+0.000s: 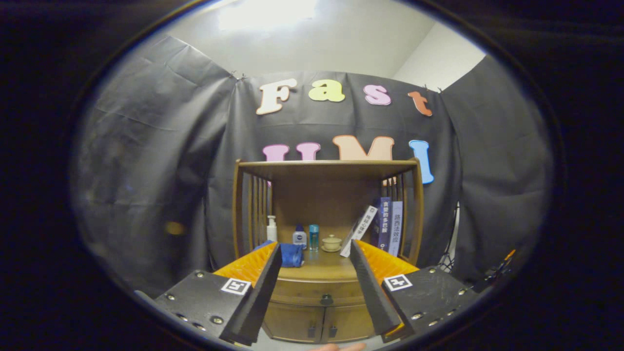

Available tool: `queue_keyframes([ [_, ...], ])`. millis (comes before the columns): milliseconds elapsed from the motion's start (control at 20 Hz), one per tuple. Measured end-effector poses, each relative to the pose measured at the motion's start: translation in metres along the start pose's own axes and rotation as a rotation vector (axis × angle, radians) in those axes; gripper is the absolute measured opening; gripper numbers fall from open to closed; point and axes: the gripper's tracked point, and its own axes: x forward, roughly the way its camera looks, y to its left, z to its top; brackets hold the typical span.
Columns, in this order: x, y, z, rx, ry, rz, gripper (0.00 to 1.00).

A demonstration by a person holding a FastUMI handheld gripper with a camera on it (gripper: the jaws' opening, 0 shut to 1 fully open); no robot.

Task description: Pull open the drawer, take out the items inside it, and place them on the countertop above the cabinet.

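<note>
A wooden cabinet (321,312) stands ahead of me against the black cloth wall. Its drawer (319,291) is closed, with a small dark knob (325,299) at its middle. Above the drawer lies the wooden countertop (324,269), under an open shelf frame (326,168). My gripper (316,251) is open, held some way back from the cabinet, and the drawer shows between its two fingers. Nothing is between the fingers. What is inside the drawer is hidden.
On the countertop stand a white pump bottle (271,228), a small blue-capped bottle (299,236), a teal bottle (314,236), a lidded cup (332,242), a blue cloth (291,254) and several books (385,225). Two cabinet doors (317,324) sit below the drawer.
</note>
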Motion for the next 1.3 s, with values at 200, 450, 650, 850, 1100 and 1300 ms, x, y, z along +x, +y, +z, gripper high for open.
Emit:
queue_keyframes([
  [200,0.028,0.014,-0.024,-0.014,0.011,0.004,0.84],
  [450,0.073,0.005,-0.1,0.057,0.114,-0.068,0.81],
  [650,0.107,0.0,-0.16,0.086,0.171,-0.068,0.81],
  [850,0.132,-0.011,-0.215,0.118,0.249,-0.088,0.82],
  [1100,0.148,-0.007,-0.27,0.125,0.375,-0.067,0.85],
  [1300,0.165,-0.004,-0.309,0.116,0.465,-0.034,0.81],
])
